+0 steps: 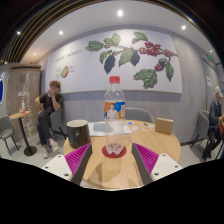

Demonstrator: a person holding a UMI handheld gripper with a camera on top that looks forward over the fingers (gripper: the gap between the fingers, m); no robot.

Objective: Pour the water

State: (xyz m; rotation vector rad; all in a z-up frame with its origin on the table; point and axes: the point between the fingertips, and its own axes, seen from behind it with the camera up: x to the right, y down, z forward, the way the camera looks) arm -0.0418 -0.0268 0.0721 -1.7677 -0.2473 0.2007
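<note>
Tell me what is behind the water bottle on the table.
Behind the water bottle, a chair back shows beyond the wooden table, then a wall mural of leaves and berries. What lies directly behind the bottle is covered. The gripper fingers are open, short of the bottle.

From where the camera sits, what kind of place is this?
Probably a café. A coffee-branch mural covers the wall, a person sits at a side table, and a bottle and dark cup stand on the round table, beyond the open gripper.
</note>
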